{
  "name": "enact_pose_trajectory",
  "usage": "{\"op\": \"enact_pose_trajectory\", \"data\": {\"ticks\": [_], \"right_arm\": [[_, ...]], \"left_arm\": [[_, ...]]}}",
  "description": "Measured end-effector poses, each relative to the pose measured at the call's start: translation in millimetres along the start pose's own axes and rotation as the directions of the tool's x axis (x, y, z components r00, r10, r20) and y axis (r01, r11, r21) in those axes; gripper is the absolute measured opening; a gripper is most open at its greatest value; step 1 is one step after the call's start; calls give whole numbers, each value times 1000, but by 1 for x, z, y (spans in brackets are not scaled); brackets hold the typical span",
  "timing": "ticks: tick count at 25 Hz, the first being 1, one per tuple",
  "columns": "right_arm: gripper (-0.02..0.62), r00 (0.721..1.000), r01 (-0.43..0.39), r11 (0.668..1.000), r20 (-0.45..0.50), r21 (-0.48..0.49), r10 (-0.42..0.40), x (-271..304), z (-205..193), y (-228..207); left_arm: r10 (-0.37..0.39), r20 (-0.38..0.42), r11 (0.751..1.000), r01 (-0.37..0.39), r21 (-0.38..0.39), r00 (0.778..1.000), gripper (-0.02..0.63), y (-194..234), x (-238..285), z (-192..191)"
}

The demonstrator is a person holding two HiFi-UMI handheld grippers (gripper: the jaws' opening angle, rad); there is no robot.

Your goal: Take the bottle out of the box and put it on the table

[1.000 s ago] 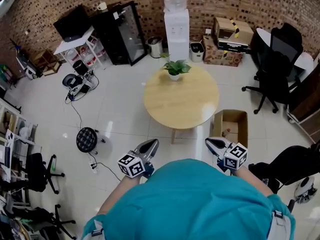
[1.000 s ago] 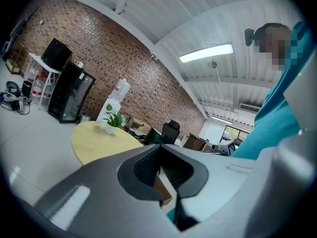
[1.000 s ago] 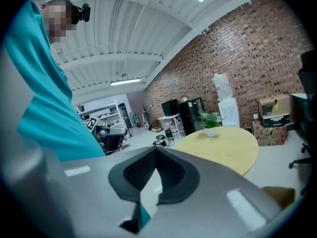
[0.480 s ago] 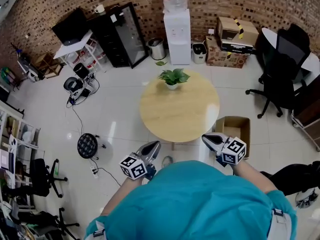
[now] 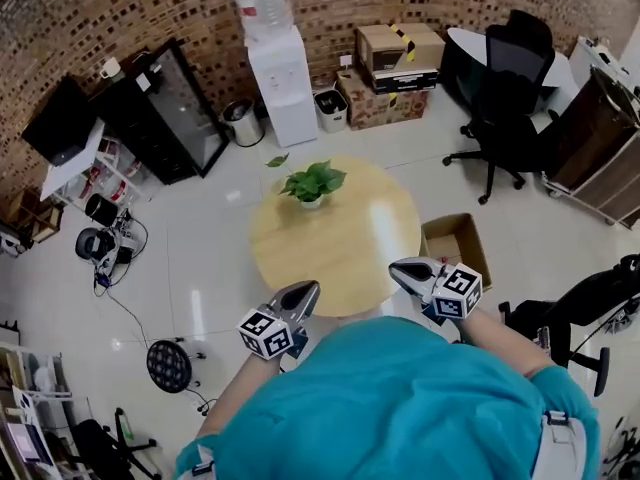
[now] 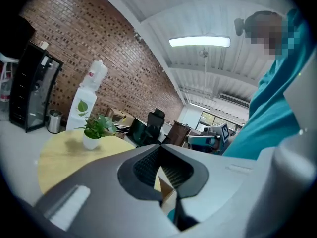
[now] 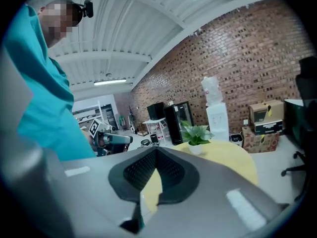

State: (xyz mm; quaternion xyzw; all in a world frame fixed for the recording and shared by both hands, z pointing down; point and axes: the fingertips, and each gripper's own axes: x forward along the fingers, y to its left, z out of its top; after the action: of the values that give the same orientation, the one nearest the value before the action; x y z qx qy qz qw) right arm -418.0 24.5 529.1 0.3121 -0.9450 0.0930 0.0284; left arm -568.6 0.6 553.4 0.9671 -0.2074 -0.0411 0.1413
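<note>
An open cardboard box [image 5: 457, 249] stands on the floor to the right of the round wooden table [image 5: 340, 243]. I cannot make out a bottle inside it from here. My left gripper [image 5: 308, 290] is shut and empty at the table's near edge. My right gripper [image 5: 398, 268] is also shut and empty, at the near right edge, just left of the box. In the left gripper view the jaws [image 6: 159, 150] meet over the table [image 6: 54, 155]. In the right gripper view the jaws [image 7: 157, 153] point along the table [image 7: 233, 157].
A potted plant [image 5: 312, 183] stands at the table's far side. Behind are a water dispenser [image 5: 280, 78], a black cabinet [image 5: 165, 108], stacked cartons [image 5: 395, 53] and an office chair [image 5: 505, 78]. Another black chair [image 5: 600, 298] stands right of the box. A round fan [image 5: 168, 365] lies on the floor at left.
The person has stepped toward the table, so it now lies right in front. Both grippers came forward and up to its near edge, still shut. The box now sits beside the right gripper.
</note>
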Motion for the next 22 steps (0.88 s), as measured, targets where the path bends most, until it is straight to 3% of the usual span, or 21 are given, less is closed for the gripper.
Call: {"op": "enact_pose_trajectory", "data": {"ticks": [5, 11, 16, 19, 22], "right_arm": [[2, 994, 110, 993, 4, 53, -110, -16, 51, -62], [2, 968, 230, 969, 80, 96, -238, -147, 40, -143], [2, 948, 301, 950, 86, 81, -308, -255, 26, -189], [2, 925, 359, 923, 80, 136, -372, -314, 0, -242], [2, 904, 402, 895, 70, 194, -421, -375, -26, -312]], "left_arm": [[-101, -72, 995, 100, -21, 992, 0, 16, 76, 48], [-178, -164, 983, 184, 21, 970, 0, -45, 211, 29], [-214, -235, 975, 224, 14, 948, 0, -94, 326, 4], [-229, -329, 970, 244, 5, 916, 0, -112, 408, -31], [-254, -433, 960, 280, -3, 865, 0, -133, 502, -71]]}}
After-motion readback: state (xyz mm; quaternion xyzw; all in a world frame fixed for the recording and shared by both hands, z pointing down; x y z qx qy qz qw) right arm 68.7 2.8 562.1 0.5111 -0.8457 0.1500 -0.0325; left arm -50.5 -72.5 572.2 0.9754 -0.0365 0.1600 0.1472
